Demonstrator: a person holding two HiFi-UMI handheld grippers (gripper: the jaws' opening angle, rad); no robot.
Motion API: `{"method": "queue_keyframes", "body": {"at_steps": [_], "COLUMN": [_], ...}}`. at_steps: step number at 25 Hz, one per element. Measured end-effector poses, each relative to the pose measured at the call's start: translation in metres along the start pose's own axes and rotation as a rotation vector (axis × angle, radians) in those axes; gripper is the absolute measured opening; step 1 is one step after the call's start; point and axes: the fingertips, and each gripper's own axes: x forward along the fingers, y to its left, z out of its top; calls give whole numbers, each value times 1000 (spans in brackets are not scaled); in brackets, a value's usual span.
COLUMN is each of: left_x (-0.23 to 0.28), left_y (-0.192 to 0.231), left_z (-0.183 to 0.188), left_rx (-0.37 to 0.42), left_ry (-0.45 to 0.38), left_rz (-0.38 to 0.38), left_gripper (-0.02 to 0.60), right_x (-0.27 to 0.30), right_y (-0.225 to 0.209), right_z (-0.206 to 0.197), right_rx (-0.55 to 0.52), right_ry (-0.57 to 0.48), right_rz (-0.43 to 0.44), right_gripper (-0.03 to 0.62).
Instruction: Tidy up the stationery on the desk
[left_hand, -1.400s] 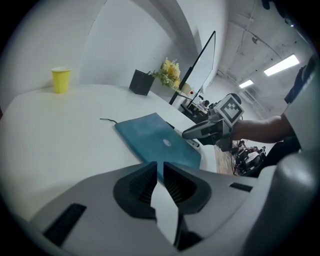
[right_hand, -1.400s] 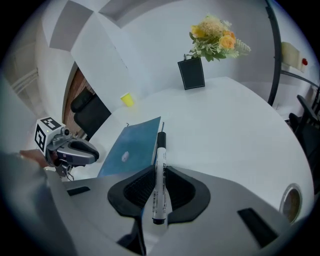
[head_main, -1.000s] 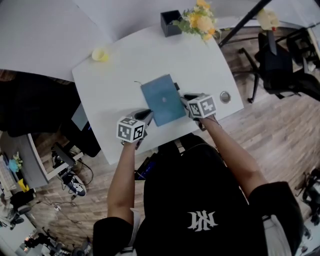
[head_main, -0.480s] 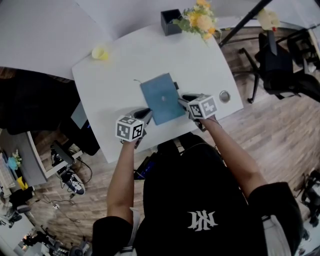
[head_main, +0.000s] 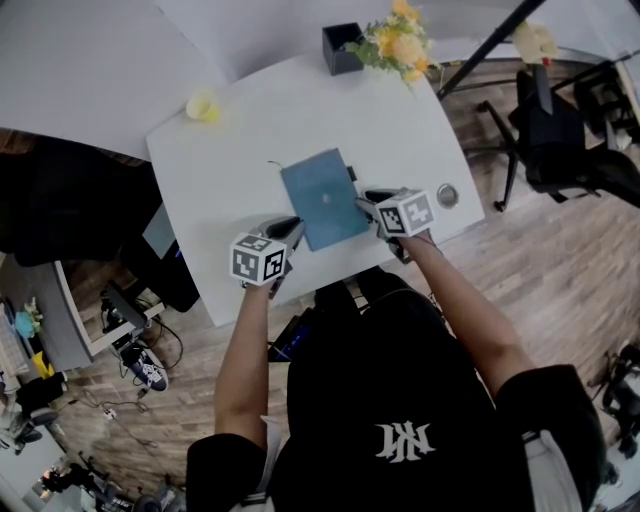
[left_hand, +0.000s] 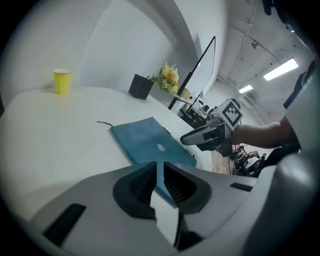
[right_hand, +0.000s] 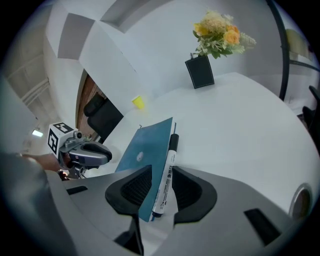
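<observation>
- The blue notebook (head_main: 325, 198) lies flat on the white desk (head_main: 250, 140), close to the edge where the person stands.
- A pen (right_hand: 171, 150) with a black cap lies right along the notebook's right side, touching it.
- The left gripper (left_hand: 160, 167) is at the notebook's near left corner. Its jaws are almost together, with the thin blue edge of the notebook pinched between them.
- The right gripper (right_hand: 161, 172) is at the notebook's right side. Its jaws have just been opening. The pen and the notebook's edge sit between the jaws, but the pads stand away from them and do not squeeze.
- Both grippers point down at the desk, one on each side of the notebook.
- A yellow cup (head_main: 203, 107) stands far off near the left corner of the desk.
- A black box (head_main: 342, 46) stands at the far edge of the desk, with yellow and orange flowers (head_main: 400, 38) just beside it.
- A small round metal ring (head_main: 447, 195) is set in the desk to the right of the right gripper.
</observation>
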Motion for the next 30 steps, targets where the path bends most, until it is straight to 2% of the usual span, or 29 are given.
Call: {"method": "queue_keyframes", "body": {"at_steps": [3, 7, 12, 14, 17, 21, 24, 27, 30], "left_x": [-3, -13, -42, -60, -94, -139, -165, -186, -201], "left_y": [-4, -15, -34, -47, -70, -108, -136, -168, -199], "left_z": [7, 26, 67, 87, 116, 142, 149, 148, 146], "left_rx": [0, 3, 47, 70, 114, 144, 179, 212, 240], "left_ry": [-25, -81, -195, -260, -374, -525, -623, -678, -716], "left_rz": [-1, -8, 10, 20, 39, 62, 95, 101, 66], "left_gripper": [44, 44, 43, 41, 27, 9, 3, 3, 3], "right_x": [-8, -24, -64, -86, -125, -181, -216, -243, -263], "right_y": [4, 28, 81, 106, 143, 184, 202, 216, 228], "right_z": [13, 43, 97, 115, 135, 143, 139, 120, 101], "right_rx": [-37, -93, -238, -298, -384, -510, -584, -628, -676], "right_ry": [-30, -120, -290, -363, -473, -578, -637, -636, -648], "right_rz": [-2, 61, 197, 275, 407, 559, 627, 708, 761], "right_gripper": [129, 129, 111, 78, 61, 52, 51, 48, 48]}}
